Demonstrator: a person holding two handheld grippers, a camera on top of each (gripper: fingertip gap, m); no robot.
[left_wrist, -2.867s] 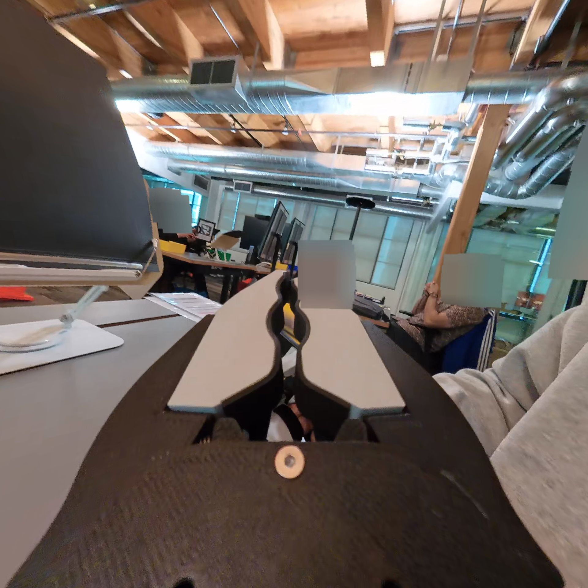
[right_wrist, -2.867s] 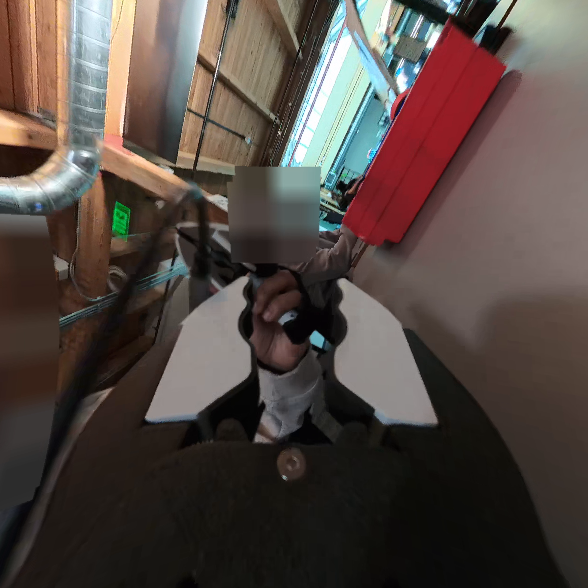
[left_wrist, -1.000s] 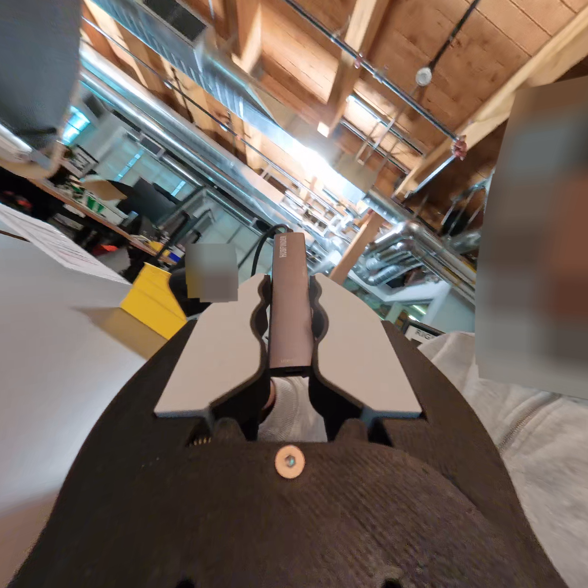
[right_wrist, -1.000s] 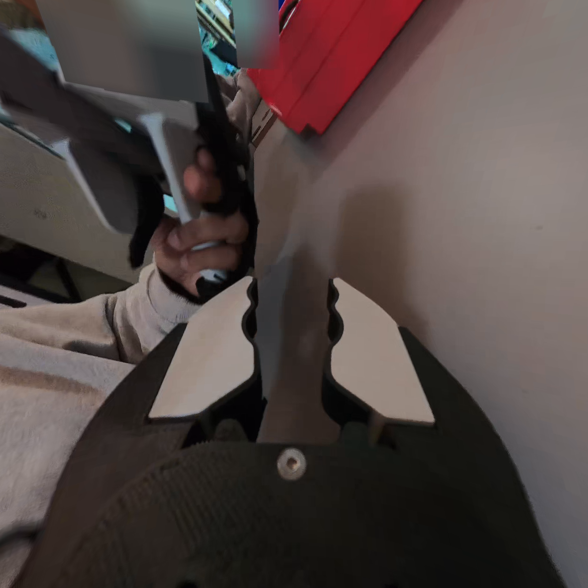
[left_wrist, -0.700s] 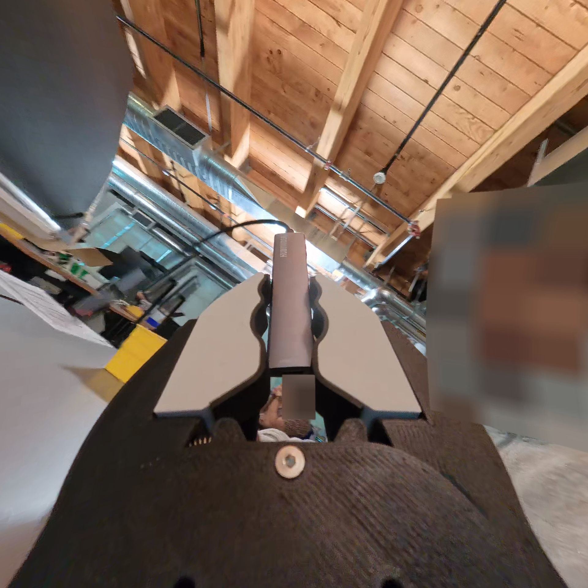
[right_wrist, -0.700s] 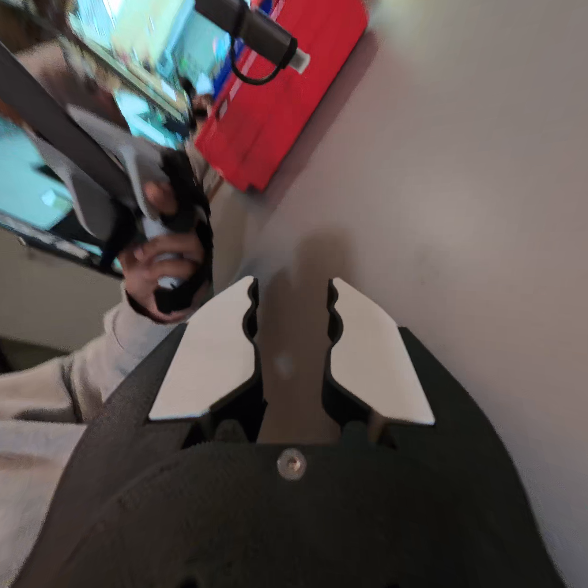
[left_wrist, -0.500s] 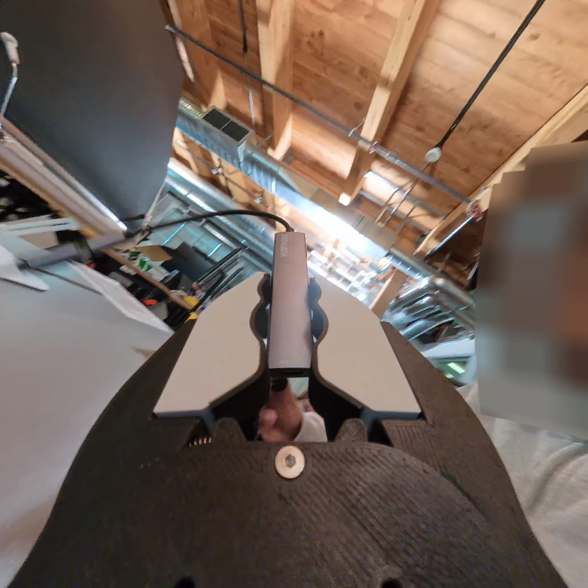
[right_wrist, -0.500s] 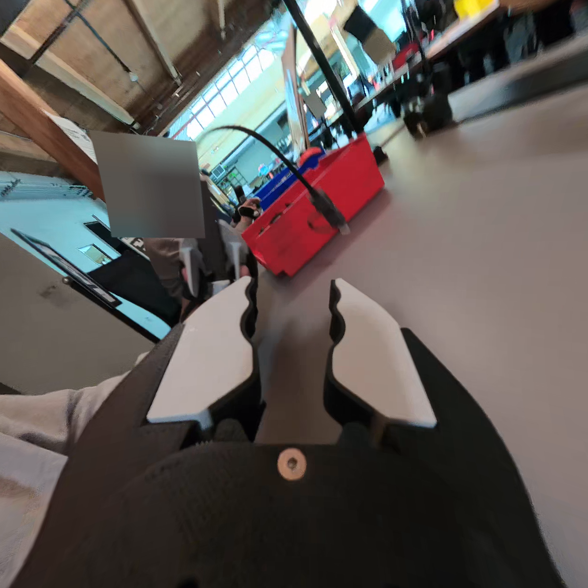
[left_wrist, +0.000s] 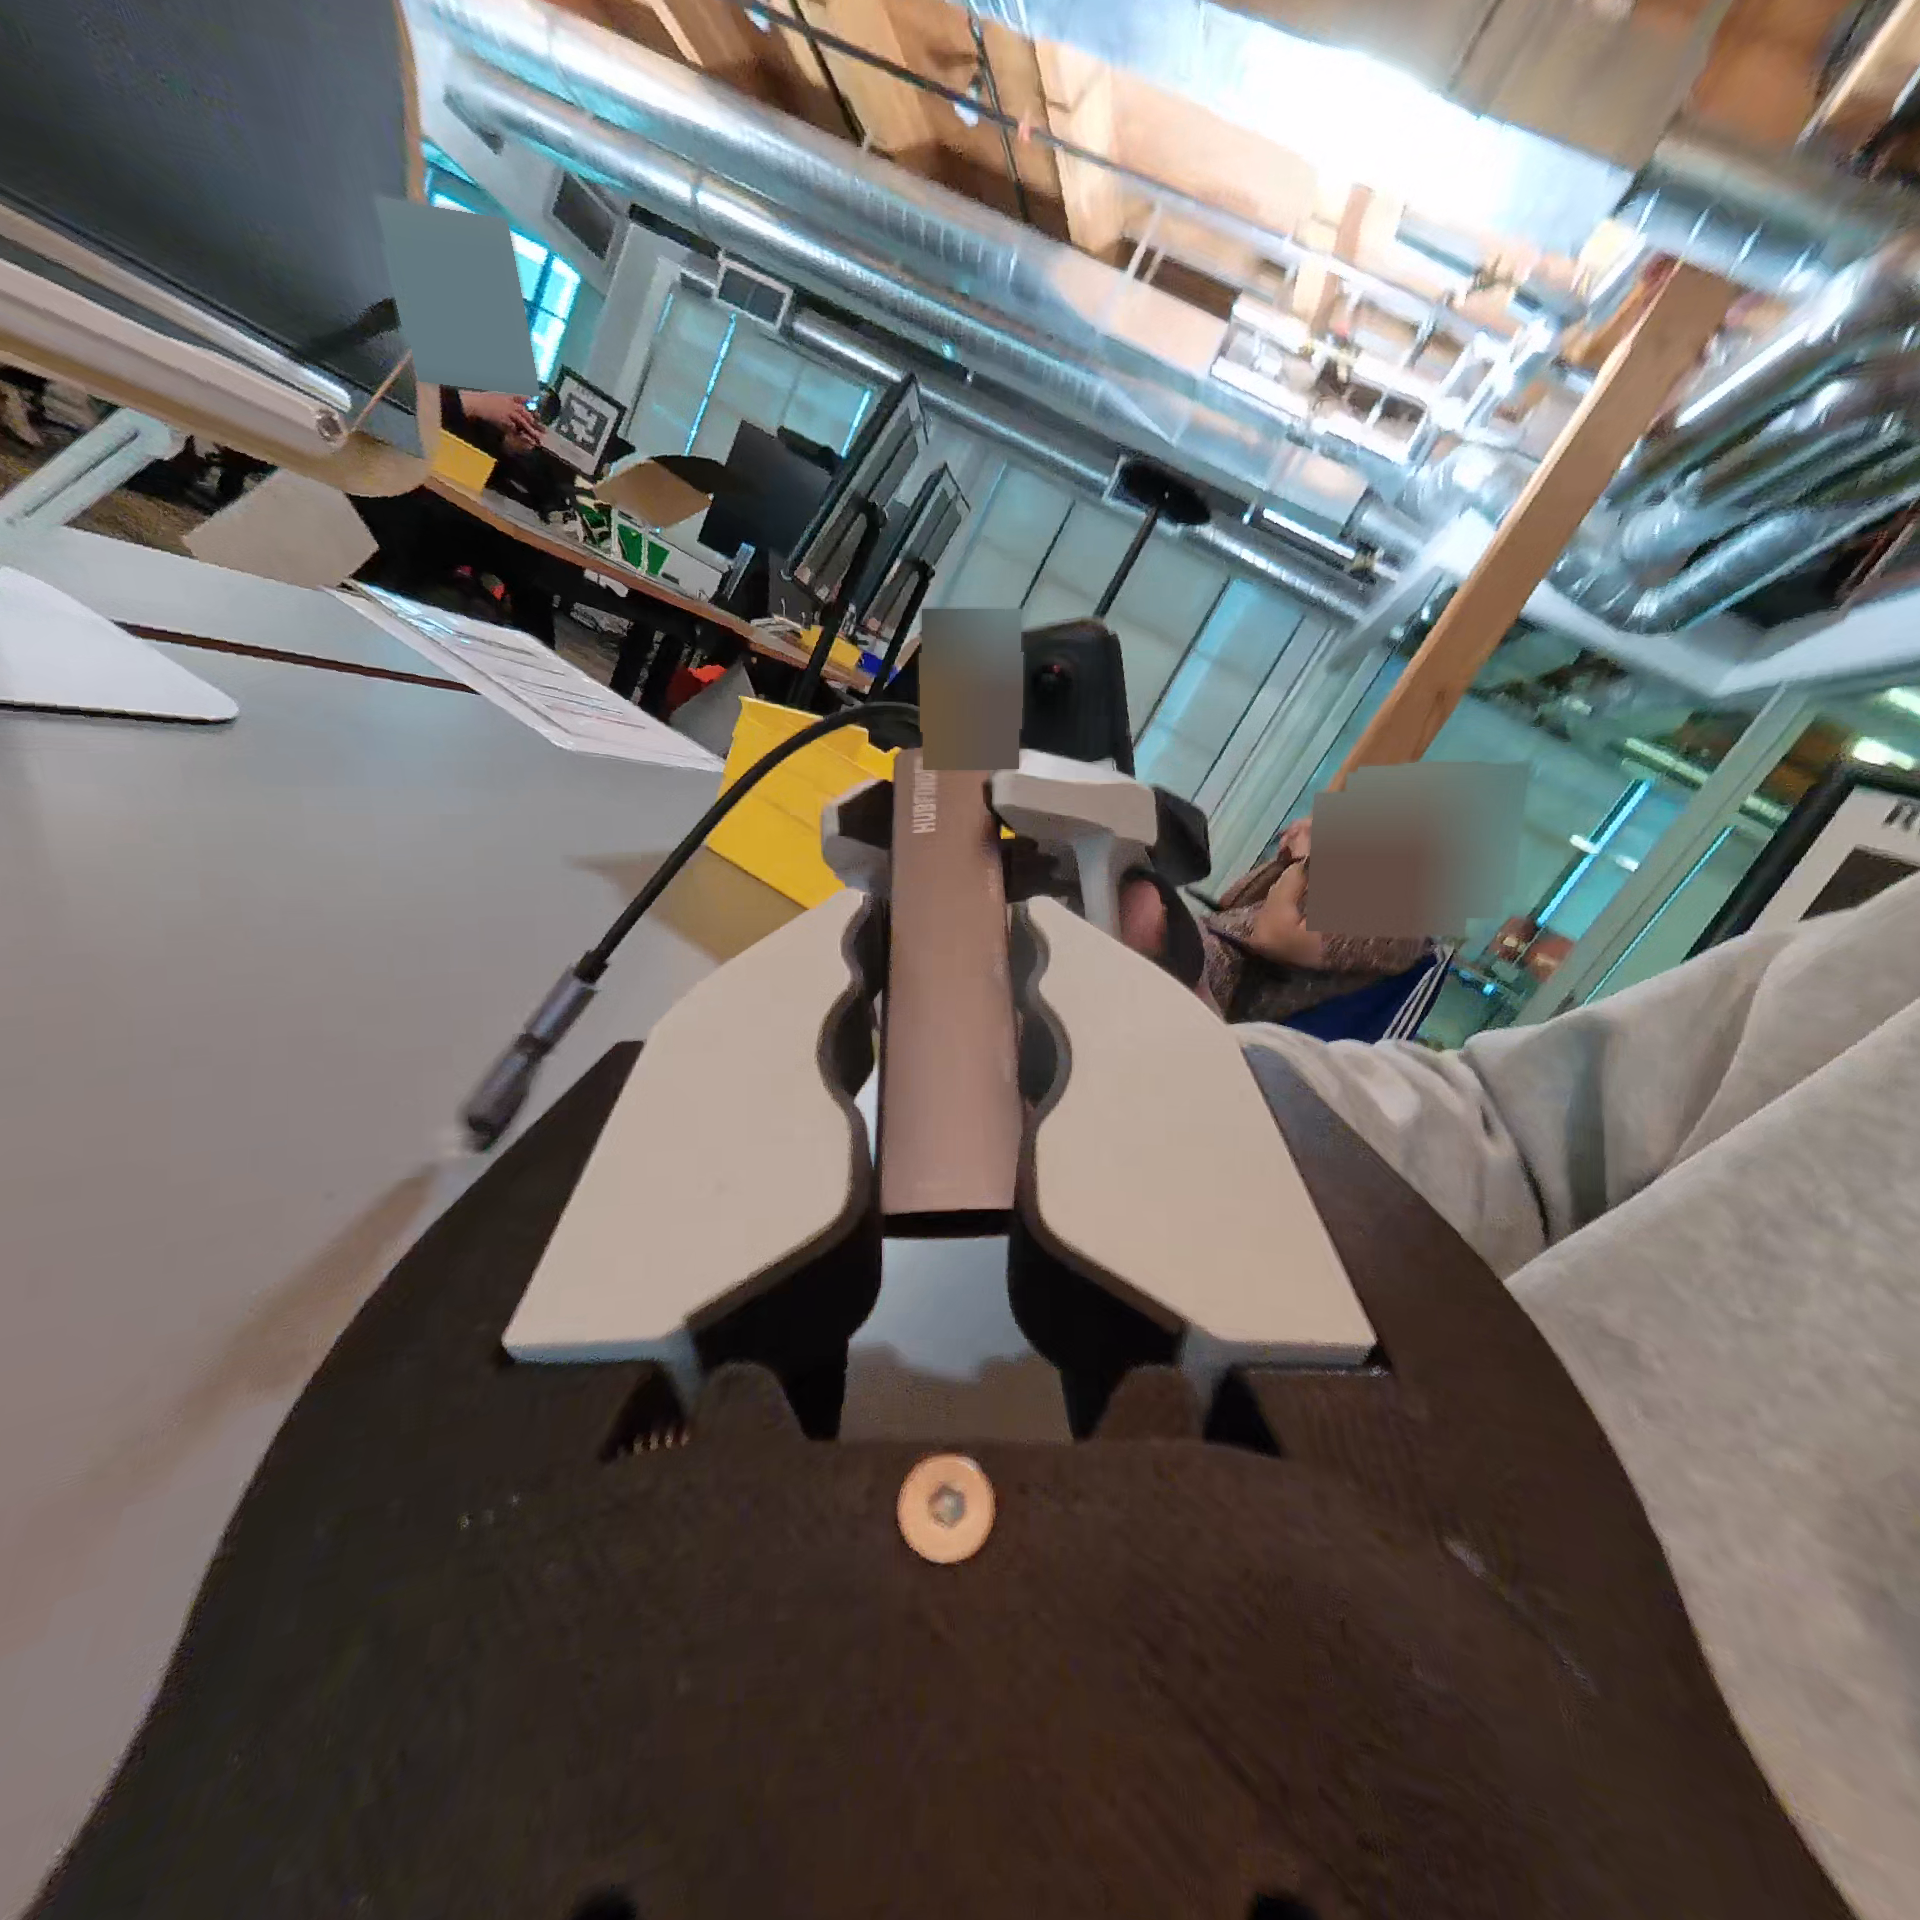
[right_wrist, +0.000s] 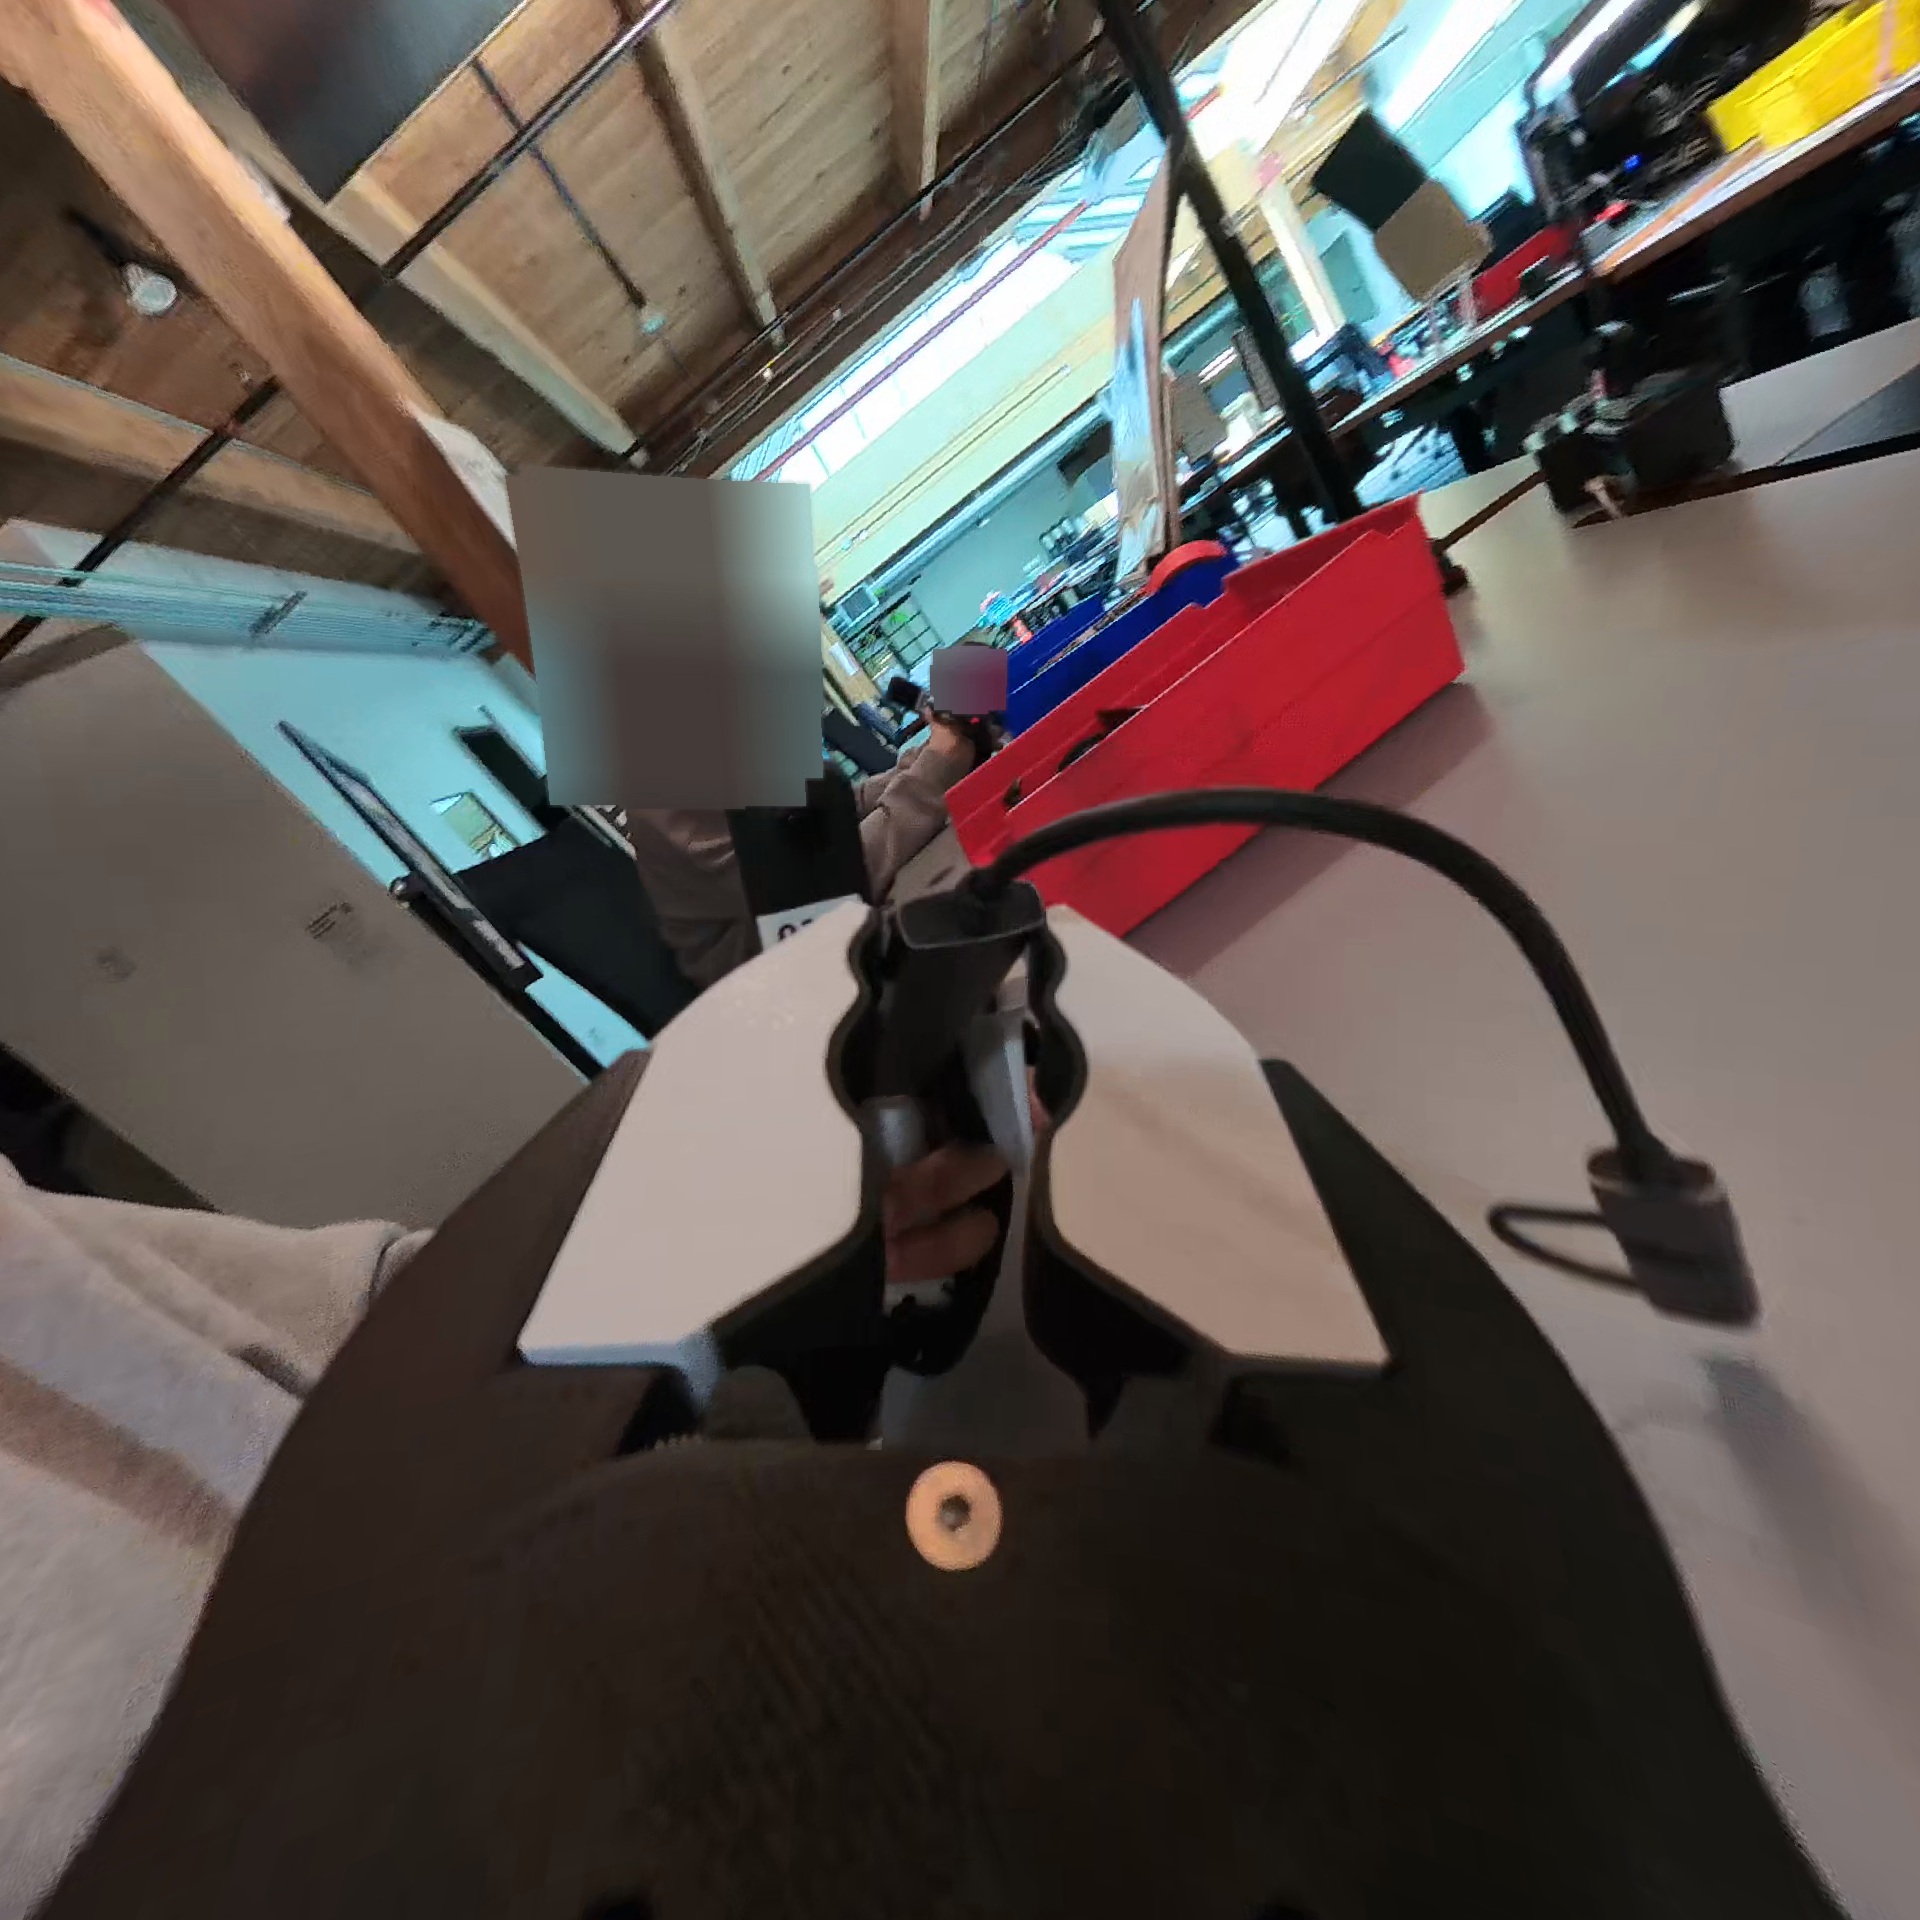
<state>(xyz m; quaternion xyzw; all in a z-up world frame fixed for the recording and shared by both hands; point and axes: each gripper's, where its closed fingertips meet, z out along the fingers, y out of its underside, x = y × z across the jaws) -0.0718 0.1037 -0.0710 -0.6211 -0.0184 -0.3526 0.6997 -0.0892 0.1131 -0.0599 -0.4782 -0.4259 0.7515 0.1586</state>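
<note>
My left gripper (left_wrist: 945, 914) is shut on a slim grey USB hub (left_wrist: 945, 1039) that points forward above the grey table (left_wrist: 208, 987). Its black cable (left_wrist: 675, 873) loops left and down to a plug (left_wrist: 520, 1060) hanging near the table. My right gripper (right_wrist: 961, 935) faces the left one and its jaws sit tight on the hub's cable end (right_wrist: 966, 920). Its fingertips (left_wrist: 1070, 805) show at the hub's far end in the left wrist view. In the right wrist view the cable (right_wrist: 1351, 821) arcs right to the plug (right_wrist: 1673, 1236).
A red bin (right_wrist: 1247, 707) stands on the table beyond the right gripper. A yellow bin (left_wrist: 790, 790) and paper sheets (left_wrist: 520, 675) lie past the left gripper. A grey sleeve (left_wrist: 1662, 1143) fills the right side. Other people and workbenches are in the background. My two grippers' fingertips are within a few centimetres of each other.
Both grippers swung down towards level. The right gripper, open and empty before, came to the hub's cable end and its jaws narrowed on it. The left kept its hold.
</note>
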